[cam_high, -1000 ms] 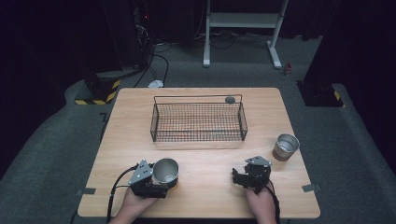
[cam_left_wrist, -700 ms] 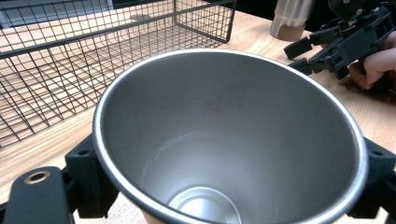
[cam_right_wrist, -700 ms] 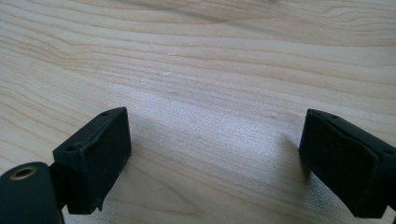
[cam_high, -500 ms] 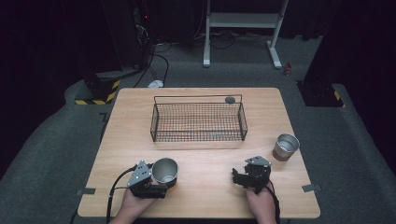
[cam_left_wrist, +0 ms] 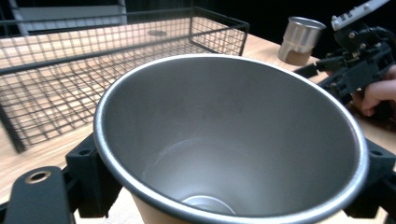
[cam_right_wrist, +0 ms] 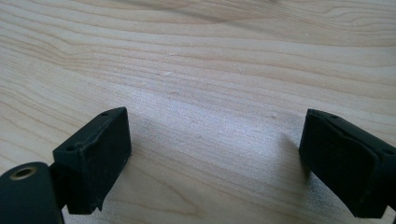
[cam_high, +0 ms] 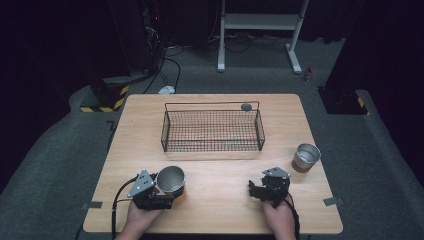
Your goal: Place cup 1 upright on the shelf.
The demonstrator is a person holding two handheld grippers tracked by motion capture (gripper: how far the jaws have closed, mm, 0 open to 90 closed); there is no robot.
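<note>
Dark surroundings frame a light wooden table [cam_high: 215, 200] standing on grey carpet. At the table's far middle sits a wire basket [cam_high: 212, 130], empty as far as the high view shows.

**Step in hand.** The left gripper [cam_high: 159, 191] is at the near left of the table with its jaws set against a metal cup [cam_high: 171, 180]. In the left gripper view the two black jaws press the cup's [cam_left_wrist: 233, 140] outer wall from opposite sides, so the grip appears complete. The cup seems to rest on the table; lift-off is judged not yet begun.

**Right side.** The right gripper [cam_high: 264, 190] rests at the near right of the table. In the right gripper view its jaws stand wide apart over bare wood, with nothing between them. A second cup [cam_high: 305, 157] stands upright at the right, near this gripper but apart from it.

**Next move.** Probably a lift and a carry to the basket. This calls for a firm hold on the smooth wall, a level cup, and enough height to pass the basket's near rim.

**The cup.** It is brushed steel with a rolled rim, widening from base to mouth. The inside is empty and dull grey. Its tapered, slick wall may slip downward under a weak grip.
</note>
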